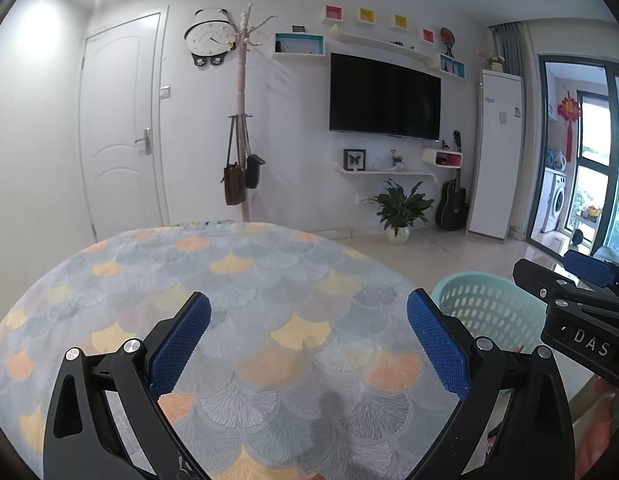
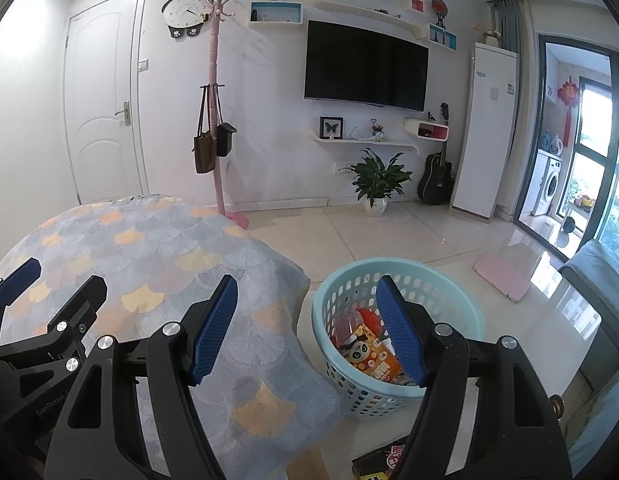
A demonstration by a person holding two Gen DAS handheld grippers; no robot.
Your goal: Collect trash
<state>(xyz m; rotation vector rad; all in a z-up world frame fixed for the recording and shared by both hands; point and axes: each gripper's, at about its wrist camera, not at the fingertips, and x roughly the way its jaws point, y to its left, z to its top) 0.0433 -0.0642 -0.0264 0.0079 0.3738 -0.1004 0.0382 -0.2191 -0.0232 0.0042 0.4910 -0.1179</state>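
A light blue perforated basket (image 2: 461,312) stands on the floor right of the table and holds snack wrappers (image 2: 369,356), among them an orange panda packet. It also shows in the left wrist view (image 1: 489,312). My left gripper (image 1: 307,316) is open and empty above the table with the fan-pattern cloth (image 1: 229,280). My right gripper (image 2: 305,304) is open and empty, between the table's right edge and the basket. A dark wrapper (image 2: 383,462) lies on the floor below the right gripper. The right gripper also shows at the right of the left wrist view (image 1: 581,280).
A pink coat stand (image 2: 215,120) with bags, a potted plant (image 2: 379,184), a guitar (image 2: 435,176) and a white cabinet (image 2: 485,128) line the far wall. A pink mat (image 2: 503,276) lies on the tiled floor. A grey sofa (image 2: 601,280) is at right.
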